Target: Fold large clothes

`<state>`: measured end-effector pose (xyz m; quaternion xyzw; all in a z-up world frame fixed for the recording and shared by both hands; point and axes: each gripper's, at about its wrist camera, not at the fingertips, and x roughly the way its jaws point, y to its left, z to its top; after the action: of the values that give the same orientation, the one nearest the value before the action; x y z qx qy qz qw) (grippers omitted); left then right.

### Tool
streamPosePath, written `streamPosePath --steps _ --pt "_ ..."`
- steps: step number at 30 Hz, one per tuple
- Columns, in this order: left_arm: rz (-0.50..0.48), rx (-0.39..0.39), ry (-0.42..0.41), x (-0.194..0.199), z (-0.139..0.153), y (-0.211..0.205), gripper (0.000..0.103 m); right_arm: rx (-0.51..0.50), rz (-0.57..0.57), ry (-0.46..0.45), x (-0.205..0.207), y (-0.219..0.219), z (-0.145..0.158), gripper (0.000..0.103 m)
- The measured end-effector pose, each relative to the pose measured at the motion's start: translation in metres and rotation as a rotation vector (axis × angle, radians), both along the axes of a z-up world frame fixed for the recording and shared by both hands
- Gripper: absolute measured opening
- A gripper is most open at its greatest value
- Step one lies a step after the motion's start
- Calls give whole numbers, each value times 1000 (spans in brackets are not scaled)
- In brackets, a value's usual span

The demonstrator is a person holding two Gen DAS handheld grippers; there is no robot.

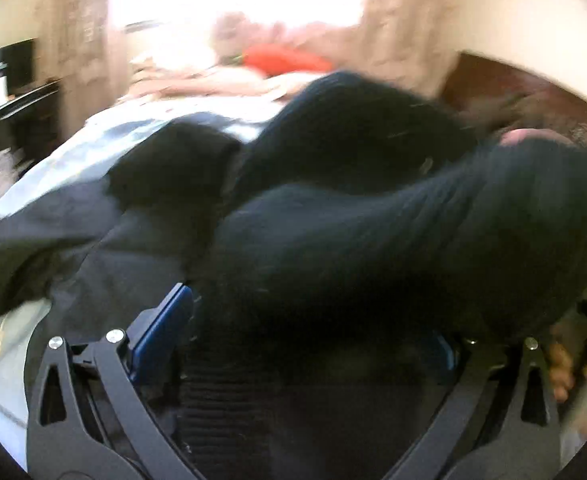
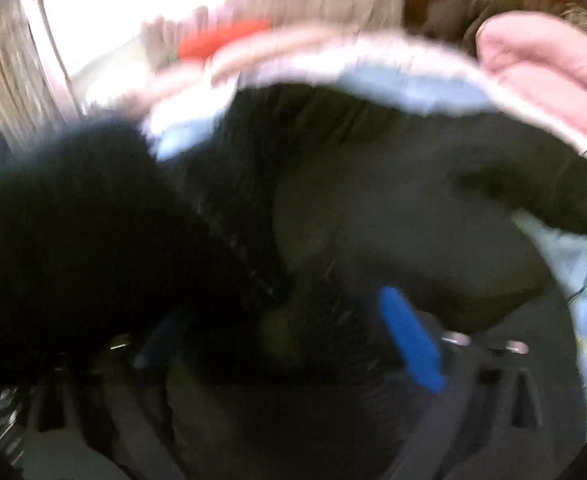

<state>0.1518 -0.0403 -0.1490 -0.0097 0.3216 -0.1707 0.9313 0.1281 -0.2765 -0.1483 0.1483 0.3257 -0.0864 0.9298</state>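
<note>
2 grippers, 1 garment: both claws are buried in the same black jacket (image 1: 373, 240), which lies heaped on the pale blue bedsheet (image 1: 73, 152).
Garment position: the bulk of the jacket sits directly ahead of both claws and spreads away across the bed; a zipper line (image 2: 237, 240) runs diagonally up and away in the right wrist view.
Long axis: judged to run left to right across the left wrist view, with a sleeve-like roll (image 1: 433, 216) draped toward the right side; blur keeps this uncertain.
Left gripper (image 1: 305, 344): ribbed black fabric fills the gap between its blue pads (image 1: 161, 332); it looks clenched on the jacket.
Right gripper (image 2: 285, 340): one blue pad (image 2: 409, 340) shows clearly, the other is mostly hidden under cloth; I cannot tell whether it grips or is released.
Nearer hand: neither clearly; both touch the cloth.
Surroundings: pink bedding (image 2: 549, 72) beyond the sheet, red item (image 1: 285, 58) near the window.
</note>
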Motion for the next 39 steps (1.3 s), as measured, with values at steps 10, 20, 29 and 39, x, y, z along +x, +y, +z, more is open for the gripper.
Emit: streamPosePath --steps 10,20,29,39 --pt "-414 -159 -238 -48 105 13 101 -151 151 -293 -12 0 88 102" --pt "192 31 146 27 -2 -10 101 -130 241 332 52 63 -64 102" --pt "291 -306 177 31 -49 48 101 66 96 283 46 36 -52 102" --pt "178 -330 -162 46 75 36 101 -139 87 70 114 25 9 102"
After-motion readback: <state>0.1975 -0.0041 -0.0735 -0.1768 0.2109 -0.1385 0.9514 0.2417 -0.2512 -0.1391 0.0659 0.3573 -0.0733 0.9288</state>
